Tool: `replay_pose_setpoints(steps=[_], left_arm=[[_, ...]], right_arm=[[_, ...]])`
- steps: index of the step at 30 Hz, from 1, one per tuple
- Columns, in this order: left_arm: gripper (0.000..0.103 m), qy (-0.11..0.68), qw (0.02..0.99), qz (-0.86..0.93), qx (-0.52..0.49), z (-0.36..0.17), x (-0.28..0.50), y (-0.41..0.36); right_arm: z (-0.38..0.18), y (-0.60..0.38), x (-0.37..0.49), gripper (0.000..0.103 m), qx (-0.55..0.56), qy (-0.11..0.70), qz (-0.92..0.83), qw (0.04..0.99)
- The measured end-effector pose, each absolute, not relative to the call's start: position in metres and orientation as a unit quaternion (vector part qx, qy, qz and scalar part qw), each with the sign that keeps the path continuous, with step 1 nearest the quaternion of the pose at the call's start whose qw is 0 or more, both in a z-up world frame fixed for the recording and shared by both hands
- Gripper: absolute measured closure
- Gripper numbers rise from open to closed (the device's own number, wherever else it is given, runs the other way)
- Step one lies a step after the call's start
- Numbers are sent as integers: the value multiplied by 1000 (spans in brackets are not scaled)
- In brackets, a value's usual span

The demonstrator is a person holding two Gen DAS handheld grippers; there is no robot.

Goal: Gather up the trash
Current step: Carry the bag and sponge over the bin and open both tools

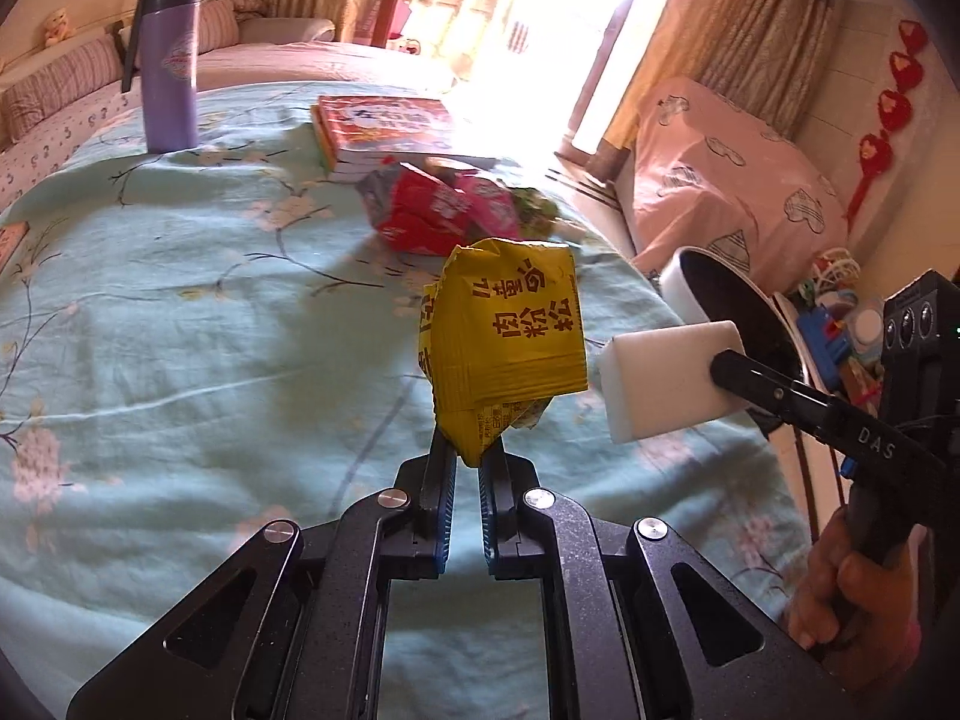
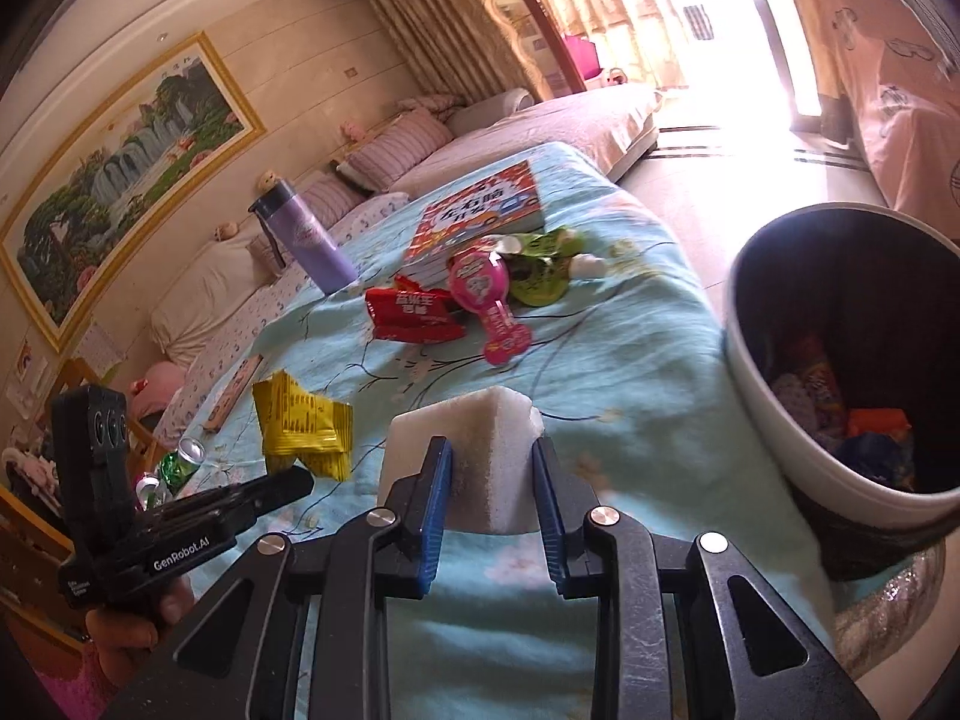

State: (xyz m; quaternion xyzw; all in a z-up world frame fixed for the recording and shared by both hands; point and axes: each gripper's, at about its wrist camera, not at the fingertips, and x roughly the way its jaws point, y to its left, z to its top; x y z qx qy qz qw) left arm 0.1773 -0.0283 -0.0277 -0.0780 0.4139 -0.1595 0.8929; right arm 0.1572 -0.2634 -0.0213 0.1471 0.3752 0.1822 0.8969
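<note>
Left tool (image 1: 470, 450) clamped on yellow wrapper (image 1: 507, 330), right tool (image 2: 492, 480) gripping white foam block (image 2: 474, 450), both above floral cloth (image 1: 180, 330).

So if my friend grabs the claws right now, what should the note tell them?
Left claw: shut on the yellow wrapper, lifted off the table.
Right claw: shut on the white sponge block, also off the table.
Trash bin: at the table's right edge, some wrappers already inside.
Still on the blue tablecloth: red wrapper, pink wrapper, green wrapper, all by the book. The purple bottle stands farther back.
Left to do: drop both held pieces into the bin, then collect the three wrappers.
</note>
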Motion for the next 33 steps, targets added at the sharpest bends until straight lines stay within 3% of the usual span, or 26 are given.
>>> replay_pose_setpoints(steps=[33], left_arm=[[97,394,879,-267,-13,5,191,-182]], right_arm=[[12,-404,125,76,186,312,66,929]])
